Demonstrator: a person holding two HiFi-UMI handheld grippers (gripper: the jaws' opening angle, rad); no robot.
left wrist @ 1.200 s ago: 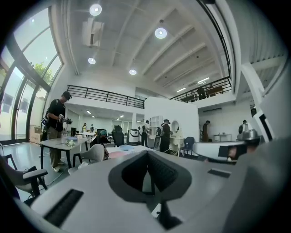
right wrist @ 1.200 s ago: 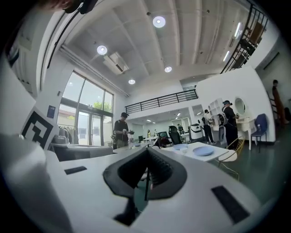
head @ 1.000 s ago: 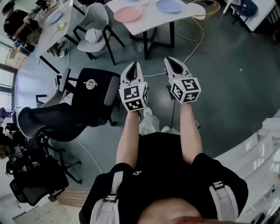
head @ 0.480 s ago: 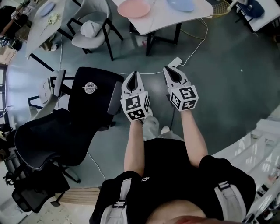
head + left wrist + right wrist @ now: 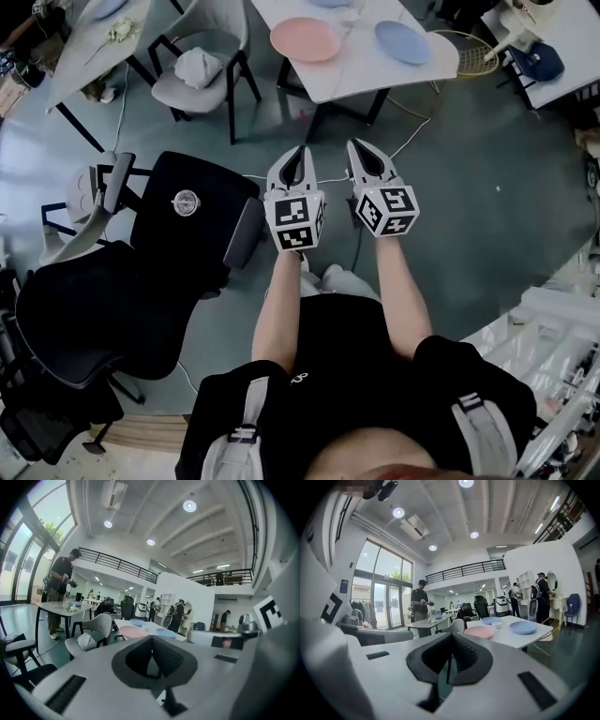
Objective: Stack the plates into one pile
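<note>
Both grippers held out over the floor, short of the table w/ the plates.

Black office chair [image 5: 187, 220] sits just left of the left gripper [image 5: 299, 155]. A grey chair [image 5: 202, 66] w/ a white bundle on its seat stands by the white table [image 5: 361, 70], and a cable [image 5: 412, 131] runs across the dark floor [image 5: 487, 197] between grippers and table. Big open room w/ tall windows, a balcony rail and ceiling spots; a person [image 5: 58, 590] stands at a 2nd table. Pink plate [image 5: 306, 38] and blue plate [image 5: 403, 42] lie flat, face up, side by side but apart. Left gripper and right gripper [image 5: 357, 150] both point toward the table, jaws together, nothing between them.
</note>
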